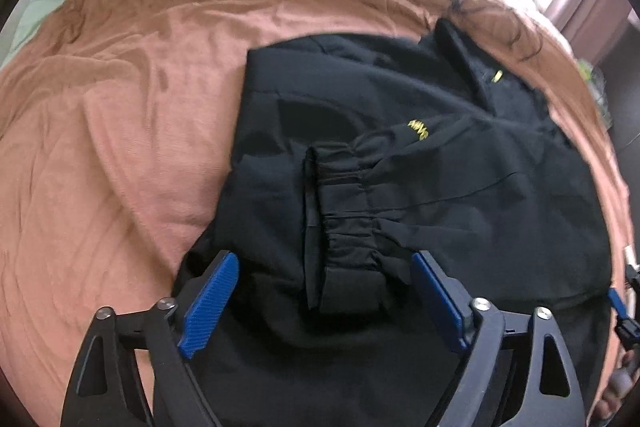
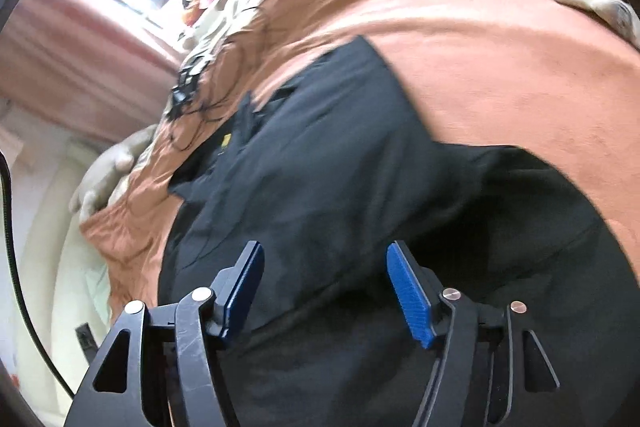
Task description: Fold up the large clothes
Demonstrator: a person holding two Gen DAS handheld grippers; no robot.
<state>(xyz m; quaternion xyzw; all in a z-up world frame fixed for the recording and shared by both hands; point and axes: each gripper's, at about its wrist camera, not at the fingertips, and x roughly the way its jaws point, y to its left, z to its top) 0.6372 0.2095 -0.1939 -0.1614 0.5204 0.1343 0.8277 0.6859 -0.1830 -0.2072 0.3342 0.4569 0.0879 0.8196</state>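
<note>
Left gripper (image 1: 324,287) jaws stand wide open above two stacked elastic cuffs (image 1: 344,211); right gripper (image 2: 324,287) jaws open, empty, over one black jacket (image 2: 340,147), frame centre.

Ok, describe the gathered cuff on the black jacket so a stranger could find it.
On the rust-orange bedspread lies a black jacket. Its sleeves are folded across the body; the ribbed elastic cuff lies just ahead of the left gripper, beside small yellow embroidered lettering.
</note>
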